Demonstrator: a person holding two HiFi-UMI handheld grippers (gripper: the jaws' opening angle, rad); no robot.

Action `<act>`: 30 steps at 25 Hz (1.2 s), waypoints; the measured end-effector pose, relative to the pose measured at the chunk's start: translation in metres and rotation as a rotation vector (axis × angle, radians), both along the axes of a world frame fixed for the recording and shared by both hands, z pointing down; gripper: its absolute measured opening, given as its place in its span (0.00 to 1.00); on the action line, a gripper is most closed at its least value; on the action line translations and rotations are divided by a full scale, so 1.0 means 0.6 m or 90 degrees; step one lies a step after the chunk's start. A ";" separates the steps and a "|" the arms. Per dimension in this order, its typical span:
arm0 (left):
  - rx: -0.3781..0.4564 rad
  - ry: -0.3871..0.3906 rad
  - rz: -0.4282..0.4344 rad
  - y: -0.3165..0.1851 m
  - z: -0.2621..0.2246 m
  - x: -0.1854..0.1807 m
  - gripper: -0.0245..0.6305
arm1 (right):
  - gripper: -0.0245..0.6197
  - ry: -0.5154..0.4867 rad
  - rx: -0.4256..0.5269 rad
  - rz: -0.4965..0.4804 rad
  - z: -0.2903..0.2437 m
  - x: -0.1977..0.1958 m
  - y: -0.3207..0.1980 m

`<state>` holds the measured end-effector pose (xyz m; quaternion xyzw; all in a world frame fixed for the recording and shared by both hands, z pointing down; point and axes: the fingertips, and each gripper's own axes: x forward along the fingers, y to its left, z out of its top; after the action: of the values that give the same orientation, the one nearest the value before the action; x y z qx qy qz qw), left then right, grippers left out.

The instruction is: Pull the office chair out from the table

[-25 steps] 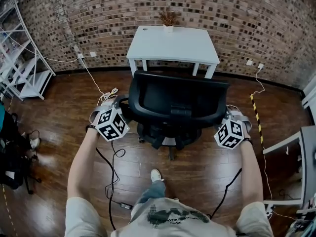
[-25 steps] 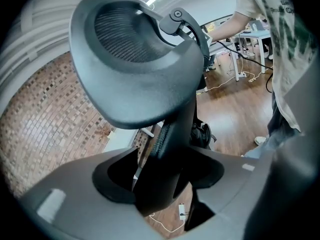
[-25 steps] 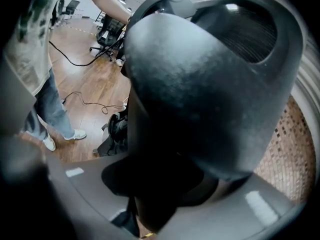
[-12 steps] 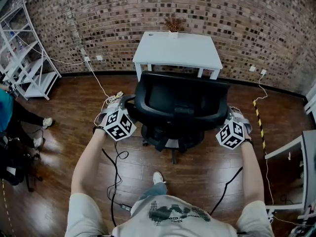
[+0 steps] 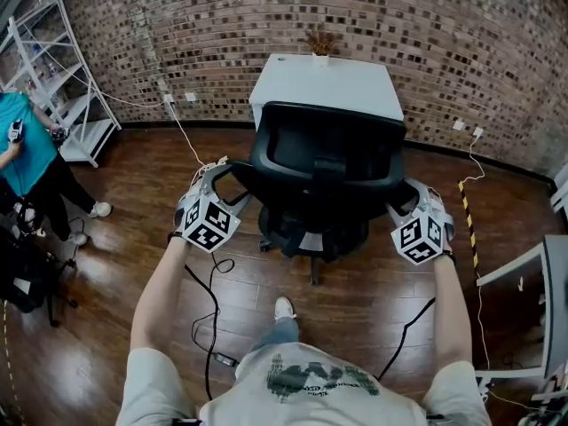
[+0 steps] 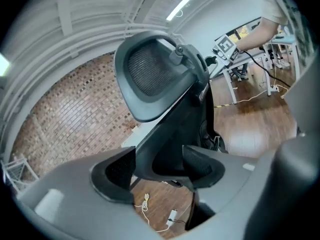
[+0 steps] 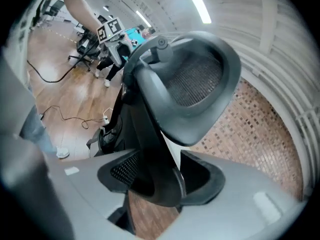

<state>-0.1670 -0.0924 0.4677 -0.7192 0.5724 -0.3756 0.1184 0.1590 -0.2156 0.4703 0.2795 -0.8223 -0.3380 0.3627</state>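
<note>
The black office chair [image 5: 328, 149] stands before the white table [image 5: 324, 82], and its backrest covers the table's front edge in the head view. My left gripper [image 5: 216, 172] is at the chair's left armrest [image 5: 236, 174]. In the left gripper view [image 6: 157, 169] a black chair strut runs between the pads with a dark gap beside it. My right gripper [image 5: 412, 193] is at the right armrest. In the right gripper view [image 7: 160, 176] its jaws are opening, and the chair's strut [image 7: 150, 149] lies loosely between them.
A small potted plant [image 5: 319, 41] sits at the table's back edge against the brick wall. A white shelf rack [image 5: 67, 69] and a person in teal [image 5: 22, 153] are at the left. Cables [image 5: 209, 278] trail over the wood floor. Another desk [image 5: 543, 273] stands at the right.
Both grippers have moved up beside the chair. The backrest now sits higher in the view and overlaps the table. A person in teal has come into view at the left.
</note>
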 end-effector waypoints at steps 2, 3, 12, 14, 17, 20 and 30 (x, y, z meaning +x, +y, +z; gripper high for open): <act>0.010 0.021 -0.015 0.026 -0.001 0.010 0.51 | 0.42 -0.032 0.006 0.005 -0.015 0.005 0.020; 0.013 0.030 -0.020 0.039 -0.001 0.018 0.51 | 0.42 -0.045 0.009 0.006 -0.020 0.006 0.031; 0.097 0.157 -0.041 0.137 -0.045 0.105 0.42 | 0.32 -0.197 -0.023 -0.019 -0.059 -0.020 0.159; 0.117 0.177 -0.032 0.155 -0.066 0.134 0.39 | 0.29 -0.234 -0.040 -0.021 -0.069 -0.025 0.186; 0.143 0.218 -0.019 0.185 -0.092 0.163 0.34 | 0.27 -0.287 -0.062 -0.017 -0.082 -0.038 0.232; 0.159 0.273 -0.015 0.213 -0.104 0.169 0.28 | 0.23 -0.359 -0.090 -0.007 -0.099 -0.058 0.281; 0.197 0.439 -0.009 0.351 -0.139 0.168 0.06 | 0.04 -0.505 -0.154 0.037 -0.128 -0.125 0.446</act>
<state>-0.0659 0.1182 0.3841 -0.7732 0.6334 -0.0217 0.0234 0.0843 0.0518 0.3937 0.3667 -0.9238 -0.0945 0.0571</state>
